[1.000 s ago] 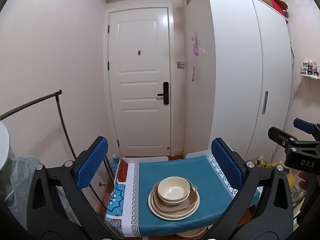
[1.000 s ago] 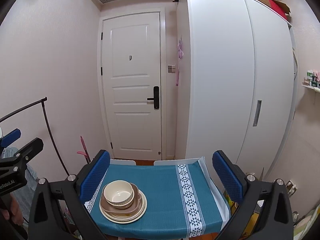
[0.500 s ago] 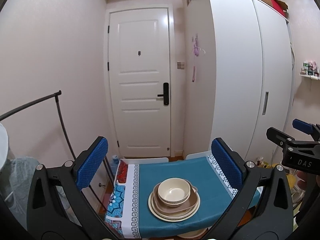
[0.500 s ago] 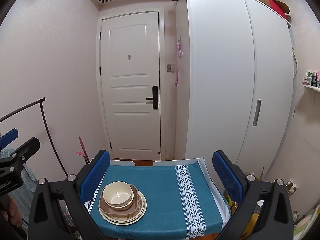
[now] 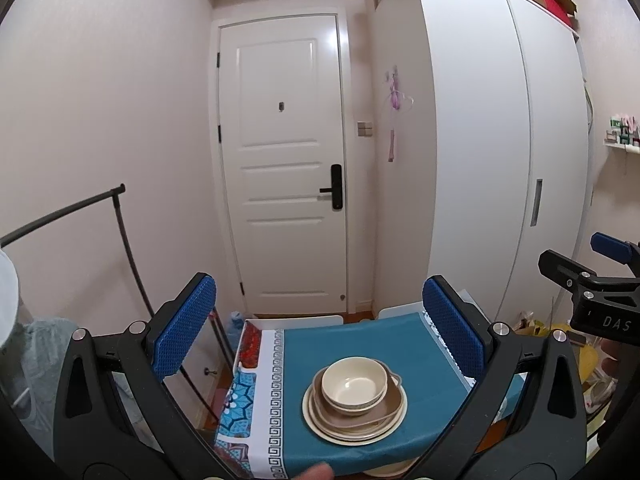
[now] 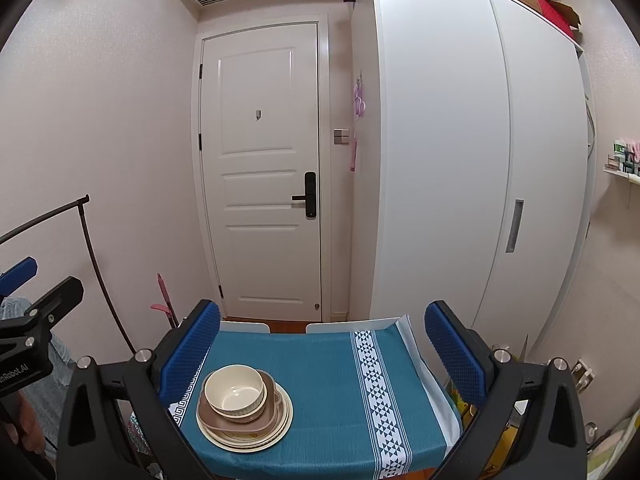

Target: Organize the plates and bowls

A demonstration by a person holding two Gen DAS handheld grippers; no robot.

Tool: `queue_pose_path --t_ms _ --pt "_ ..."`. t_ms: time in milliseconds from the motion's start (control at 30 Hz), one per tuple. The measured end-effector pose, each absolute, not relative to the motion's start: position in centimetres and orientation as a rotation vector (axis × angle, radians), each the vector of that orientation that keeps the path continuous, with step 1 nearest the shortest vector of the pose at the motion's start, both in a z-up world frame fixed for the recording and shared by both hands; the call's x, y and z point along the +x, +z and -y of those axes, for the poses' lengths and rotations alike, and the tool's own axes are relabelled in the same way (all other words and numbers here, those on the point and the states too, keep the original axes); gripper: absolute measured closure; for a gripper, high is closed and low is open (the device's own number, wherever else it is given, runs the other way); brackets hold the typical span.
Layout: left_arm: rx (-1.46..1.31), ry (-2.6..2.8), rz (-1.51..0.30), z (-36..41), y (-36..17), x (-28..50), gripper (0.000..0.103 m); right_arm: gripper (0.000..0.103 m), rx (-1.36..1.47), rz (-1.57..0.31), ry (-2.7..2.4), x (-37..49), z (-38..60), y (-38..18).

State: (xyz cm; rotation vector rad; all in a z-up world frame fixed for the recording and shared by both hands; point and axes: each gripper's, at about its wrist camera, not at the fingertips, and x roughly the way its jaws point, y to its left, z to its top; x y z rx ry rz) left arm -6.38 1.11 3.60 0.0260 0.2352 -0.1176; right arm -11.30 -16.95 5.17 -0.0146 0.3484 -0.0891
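Bowls [image 5: 354, 385] are being carried atop stacked plates [image 5: 355, 420] on the teal-clothed table [image 6: 320, 364], at six o'clock below the door [image 5: 286, 160]. Left gripper [image 5: 320, 320] and right gripper [image 6: 322, 340] are being held apart, empty.

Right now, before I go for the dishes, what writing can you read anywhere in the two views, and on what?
"DAS": white letters on the right gripper body, at the left wrist view's right edge; the word may run on out of frame.
"nRobot.AI": on the left gripper body, at the right wrist view's left edge, its start cut off.
Boxes on the shelf: print too small to read.
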Motion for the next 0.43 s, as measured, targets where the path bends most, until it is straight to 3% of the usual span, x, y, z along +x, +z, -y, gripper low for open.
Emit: queue_pose_path --t_ms 433 --pt "0.014 -0.091 -0.21 -1.5 3.41 -5.79 0.0 0.001 -0.011 -0.355 -0.085 -10.33 16.67 4.92"
